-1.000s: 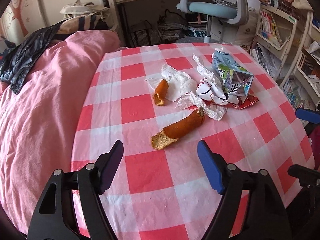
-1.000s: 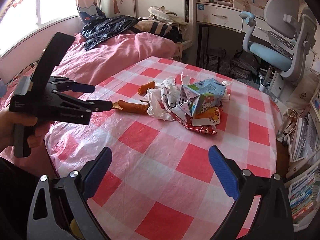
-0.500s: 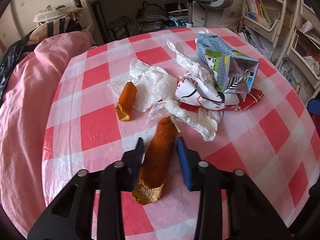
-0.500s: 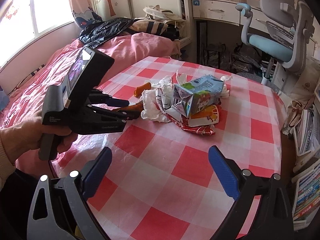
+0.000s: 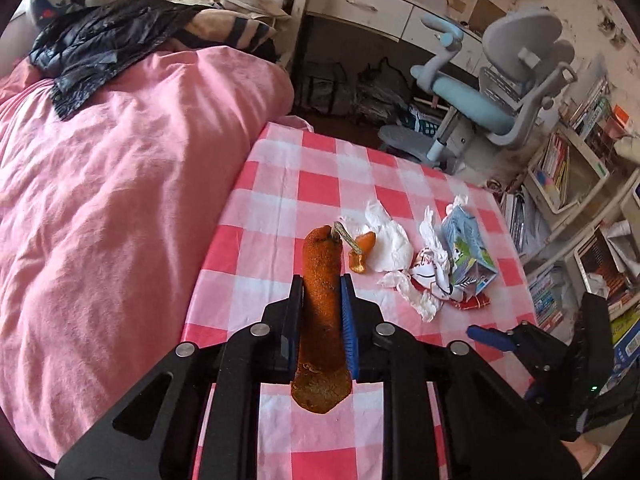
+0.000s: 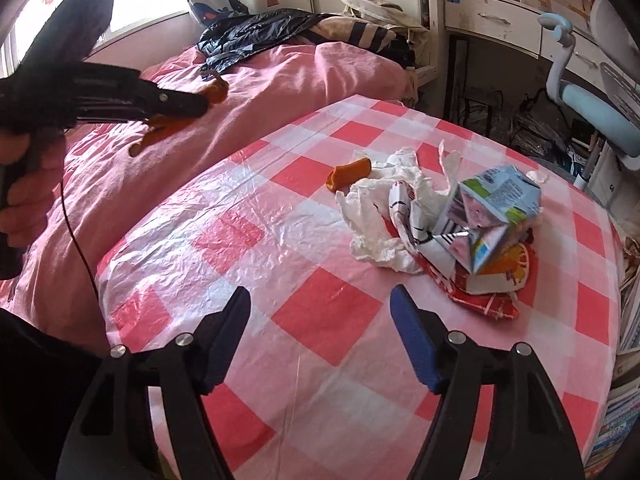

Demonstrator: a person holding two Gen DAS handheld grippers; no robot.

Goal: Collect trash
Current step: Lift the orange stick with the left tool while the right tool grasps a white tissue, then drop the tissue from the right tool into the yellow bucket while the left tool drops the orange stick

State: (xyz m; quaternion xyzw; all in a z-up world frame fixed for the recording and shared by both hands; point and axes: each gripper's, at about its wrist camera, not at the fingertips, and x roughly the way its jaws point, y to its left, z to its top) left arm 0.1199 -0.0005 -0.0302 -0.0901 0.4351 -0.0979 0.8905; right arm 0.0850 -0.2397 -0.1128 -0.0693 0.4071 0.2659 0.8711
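Note:
My left gripper [image 5: 321,280] is closing its jaws on a long orange-brown peel [image 5: 322,248], and the pads press its sides. The peel hangs lifted off the checked table [image 5: 280,200]. In the right wrist view the left gripper [image 6: 200,106] holds this peel [image 6: 160,130] over the pink bed. My right gripper [image 6: 320,300] hovers low over the table's near side, its jaws closing with nothing between them. Ahead of it lie a short orange peel [image 6: 348,172], crumpled white tissue [image 6: 372,216], a crushed milk carton [image 6: 500,216] and a red wrapper [image 6: 484,300].
A pink bed [image 5: 100,200] with a black jacket [image 5: 100,36] borders the table's left side. A blue-grey desk chair [image 5: 500,92] and a desk stand behind it. Bookshelves [image 5: 560,168] line the right. A hand [image 6: 16,200] grips the left gripper's handle.
The left gripper came down around the long peel, closed on it and lifted it off the table toward the bed. The right gripper moved nearer the trash pile and its jaws narrowed.

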